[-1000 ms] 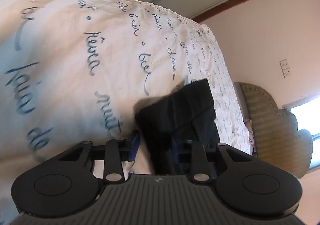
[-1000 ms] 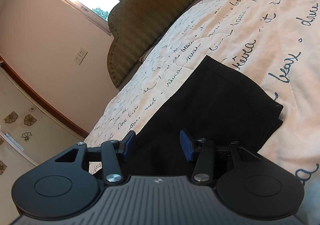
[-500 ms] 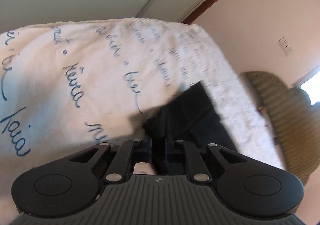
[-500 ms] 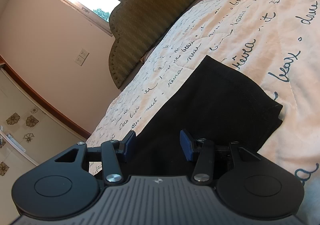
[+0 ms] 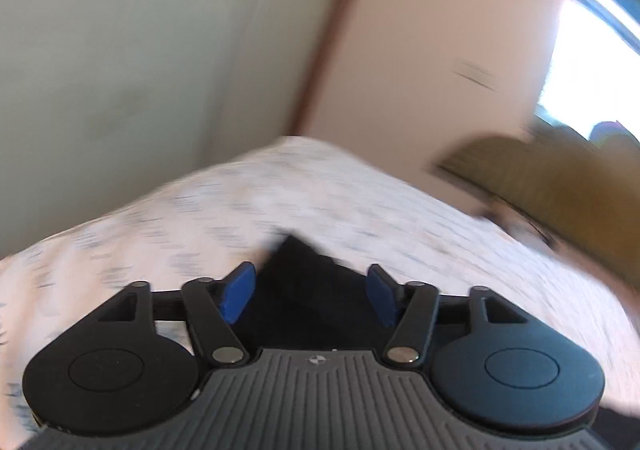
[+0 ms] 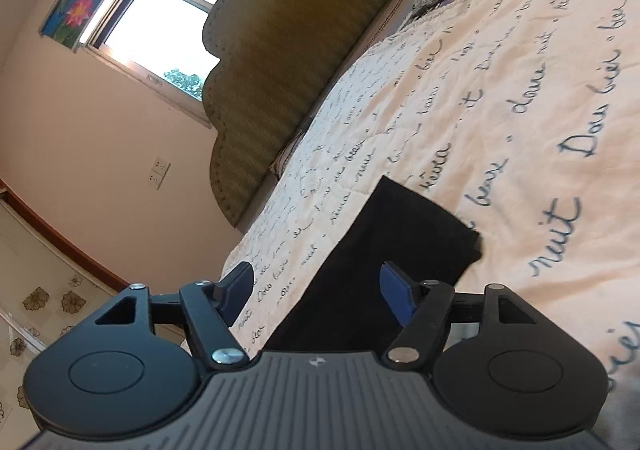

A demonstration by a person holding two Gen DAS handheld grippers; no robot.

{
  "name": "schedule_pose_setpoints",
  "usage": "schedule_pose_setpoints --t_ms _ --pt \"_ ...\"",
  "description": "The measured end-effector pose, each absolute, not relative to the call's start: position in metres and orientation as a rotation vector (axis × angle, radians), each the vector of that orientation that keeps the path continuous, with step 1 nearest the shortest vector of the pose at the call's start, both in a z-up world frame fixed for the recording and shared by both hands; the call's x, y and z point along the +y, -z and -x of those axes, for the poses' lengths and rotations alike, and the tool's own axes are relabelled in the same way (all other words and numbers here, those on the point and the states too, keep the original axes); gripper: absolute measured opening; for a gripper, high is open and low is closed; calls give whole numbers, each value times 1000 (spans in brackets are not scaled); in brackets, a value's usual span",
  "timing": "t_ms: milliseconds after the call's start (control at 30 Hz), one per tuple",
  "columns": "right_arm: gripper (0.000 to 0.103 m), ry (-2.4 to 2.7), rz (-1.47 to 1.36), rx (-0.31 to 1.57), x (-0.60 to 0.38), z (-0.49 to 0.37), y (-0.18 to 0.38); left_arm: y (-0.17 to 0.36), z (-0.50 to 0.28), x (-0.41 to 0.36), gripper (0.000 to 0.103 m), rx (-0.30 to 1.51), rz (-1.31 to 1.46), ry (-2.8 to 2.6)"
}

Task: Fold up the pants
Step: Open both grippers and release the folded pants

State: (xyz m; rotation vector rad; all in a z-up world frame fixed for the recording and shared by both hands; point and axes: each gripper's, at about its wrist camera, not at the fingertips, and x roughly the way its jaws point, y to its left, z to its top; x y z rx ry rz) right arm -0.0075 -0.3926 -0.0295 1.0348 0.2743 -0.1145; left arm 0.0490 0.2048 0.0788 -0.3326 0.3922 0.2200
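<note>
Right wrist view: folded black pants flat on script-print bedspread, released; right gripper and left gripper both opening, grasping nothing.

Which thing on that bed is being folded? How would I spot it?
Find the bed with the cloud-shaped olive headboard under the window. On its cream cover printed with blue handwriting lie the pants, folded into a flat rectangle. They are the only plain black thing there.
</note>
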Motion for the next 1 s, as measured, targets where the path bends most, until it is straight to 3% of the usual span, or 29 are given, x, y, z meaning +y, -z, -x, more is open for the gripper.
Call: schedule_pose_setpoints --t_ms 167,367,433,567,700,800,1000 --pt "70 211 -1095 314 -410 27 39 -66 -78 89 69 474 142 115" --pt "68 169 -1249 356 -433 18 64 -29 -130 15 68 645 89 290" --pt "69 153 -1262 374 -436 7 66 -15 -136 3 69 670 59 305" --pt "86 84 -1235 425 -429 -14 60 11 -139 -2 70 694 41 286" --pt "86 17 -1224 499 -419 -28 57 14 -131 -12 80 642 -25 292" --pt "86 -72 -1366 489 -419 -27 67 14 -132 -21 87 647 -65 296" --pt "84 -36 -1447 533 -414 -27 68 16 -132 -21 91 649 -64 311"
